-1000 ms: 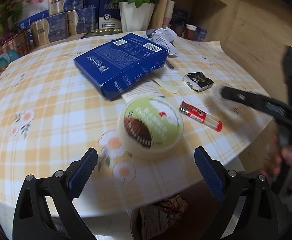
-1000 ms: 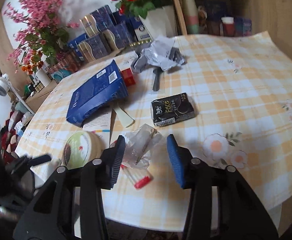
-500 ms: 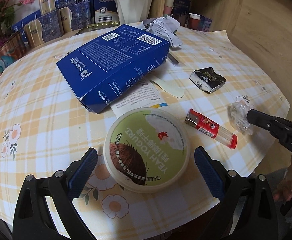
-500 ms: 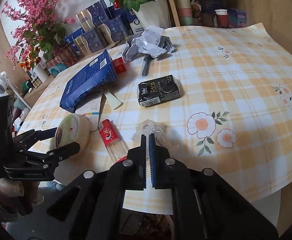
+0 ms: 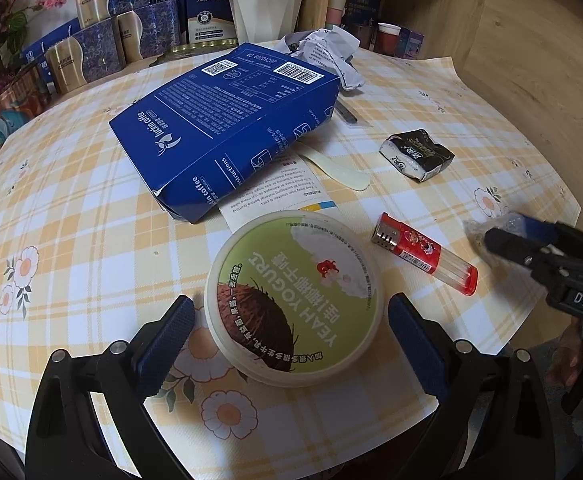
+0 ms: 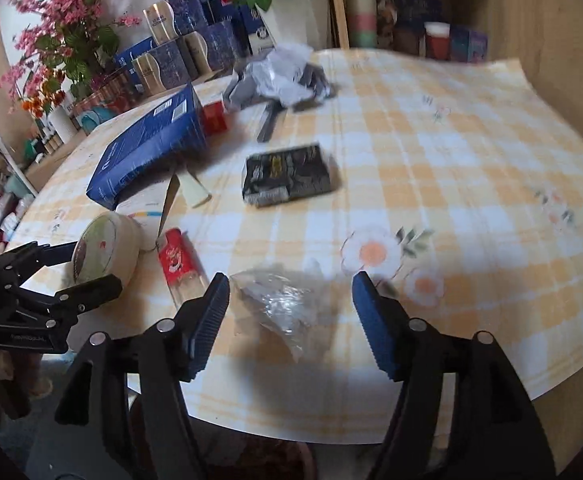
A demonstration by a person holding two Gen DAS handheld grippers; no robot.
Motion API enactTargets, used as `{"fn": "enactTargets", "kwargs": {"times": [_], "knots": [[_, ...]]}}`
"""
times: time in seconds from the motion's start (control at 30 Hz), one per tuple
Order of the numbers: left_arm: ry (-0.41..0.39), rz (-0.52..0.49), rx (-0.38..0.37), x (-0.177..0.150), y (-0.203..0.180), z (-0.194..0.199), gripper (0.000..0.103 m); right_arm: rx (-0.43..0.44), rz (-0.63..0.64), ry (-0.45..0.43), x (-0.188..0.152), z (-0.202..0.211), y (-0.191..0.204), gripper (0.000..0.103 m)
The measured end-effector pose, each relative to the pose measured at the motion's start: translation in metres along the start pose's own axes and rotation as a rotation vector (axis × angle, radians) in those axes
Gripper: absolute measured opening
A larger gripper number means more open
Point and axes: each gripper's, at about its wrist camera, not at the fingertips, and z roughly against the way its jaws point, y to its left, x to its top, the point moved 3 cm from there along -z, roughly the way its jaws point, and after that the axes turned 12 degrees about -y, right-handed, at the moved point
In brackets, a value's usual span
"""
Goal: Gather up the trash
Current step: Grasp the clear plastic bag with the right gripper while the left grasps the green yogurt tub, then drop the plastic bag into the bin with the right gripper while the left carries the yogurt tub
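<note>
A round yogurt tub point(image 5: 293, 296) with a green lid lies on the checked tablecloth point(image 5: 91, 208) near the table's front edge. My left gripper point(image 5: 291, 330) is open around it, one pad on each side, close to the rim but apart from it. A crumpled clear plastic wrapper point(image 6: 283, 300) lies on the cloth between the blue pads of my right gripper point(image 6: 290, 300). Its jaws are opening and neither pad presses on the wrapper. In the left wrist view the right gripper point(image 5: 503, 236) reaches in from the right, at the wrapper point(image 5: 477, 232).
A red lighter point(image 5: 423, 258) lies between tub and wrapper. Farther back are a black tissue pack point(image 5: 417, 154), a blue coffee box point(image 5: 227, 120) on a leaflet, a pale spoon point(image 5: 339, 172) and crumpled paper point(image 5: 327, 54). Boxes, a white flowerpot point(image 5: 267, 4) and shelves line the back.
The right gripper, shut on the wrapper half a second ago, now stands wide with the wrapper loose on the cloth. The left gripper moved in around the tub, then held still.
</note>
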Motion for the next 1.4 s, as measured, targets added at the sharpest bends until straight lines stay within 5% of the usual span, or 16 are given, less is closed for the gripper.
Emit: {"fn": "enactTargets", "kwargs": {"times": [0.13,0.23,0.33,0.5,1.0,1.4], "knots": [[0.001,0.0,-0.002,0.001,0.0,-0.001,0.095,0.011,-0.013,-0.003,-0.001,-0.003,0.001,0.065],[0.003,-0.002,-0.002,0.002,-0.001,-0.002,0.095,0.039,0.002,0.006,-0.002,-0.005,0.006,0.048],[0.003,-0.007,0.006,0.002,-0.002,-0.003,0.095,0.043,0.012,-0.001,-0.002,-0.002,0.008,0.043],[-0.007,0.034,-0.039,0.006,0.0,0.003,0.084,0.067,-0.029,-0.041,0.001,0.011,0.007,0.042],[-0.07,-0.005,-0.075,-0.015,-0.007,0.088,0.084,0.133,0.006,-0.047,-0.014,0.057,0.033,0.042],[-0.069,0.054,-0.045,-0.072,0.005,0.148,0.084,0.146,0.087,0.189,-0.105,0.054,0.066,0.042]]}}
